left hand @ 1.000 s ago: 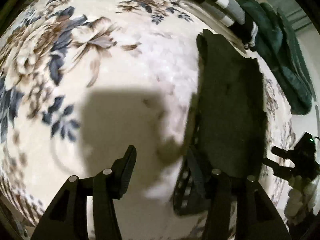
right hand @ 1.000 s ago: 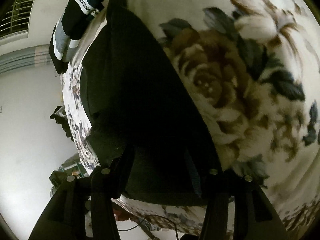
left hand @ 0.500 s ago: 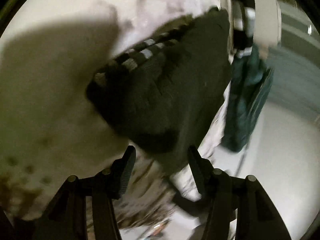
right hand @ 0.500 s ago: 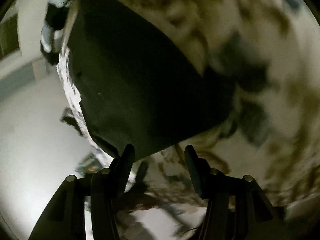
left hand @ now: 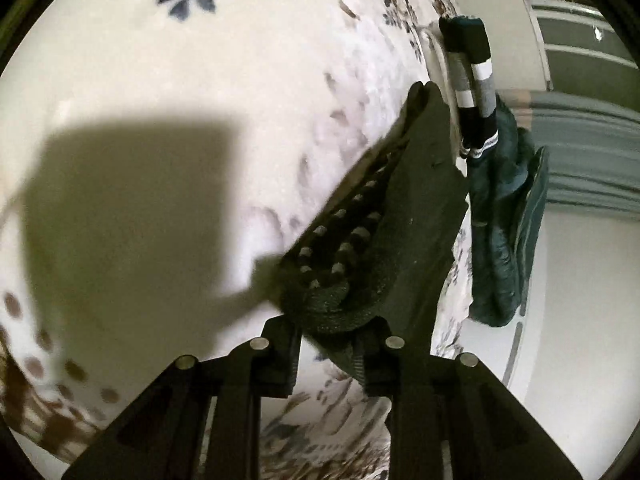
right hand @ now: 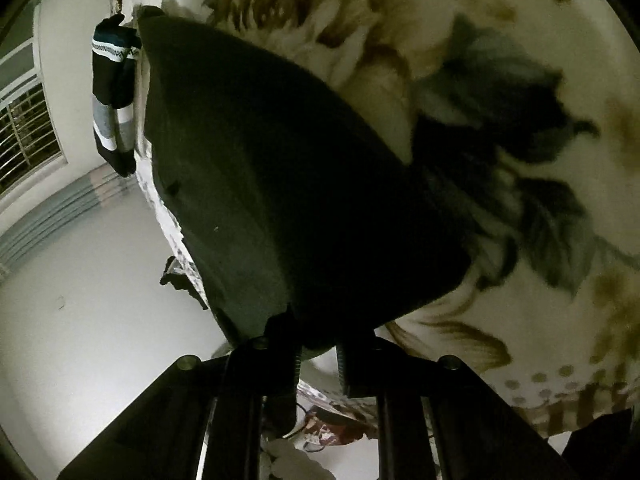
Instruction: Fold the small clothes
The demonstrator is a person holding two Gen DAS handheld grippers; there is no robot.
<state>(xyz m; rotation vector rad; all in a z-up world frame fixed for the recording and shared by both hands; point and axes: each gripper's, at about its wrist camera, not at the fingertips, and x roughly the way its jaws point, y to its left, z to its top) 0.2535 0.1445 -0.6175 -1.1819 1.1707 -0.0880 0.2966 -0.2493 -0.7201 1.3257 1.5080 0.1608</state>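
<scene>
right gripper (right hand: 318, 354): at 6 o'clock, jaws closing on the dark cloth's edge | dark cloth (right hand: 272, 184): in the middle, on the flowery blanket (right hand: 500, 80) | striped socks (right hand: 114, 100): at 10 o'clock

I counted one dark garment (left hand: 416, 216) spread on one floral blanket (left hand: 200, 100), with a single patterned band (left hand: 340, 240) of pale checks along its edge. Beyond it lay one striped black, grey and white piece (left hand: 474, 88) and one teal piece (left hand: 504, 232), so three clothes in all. I had two grippers: my left gripper (left hand: 330, 354) and my right gripper (right hand: 318, 356).
</scene>
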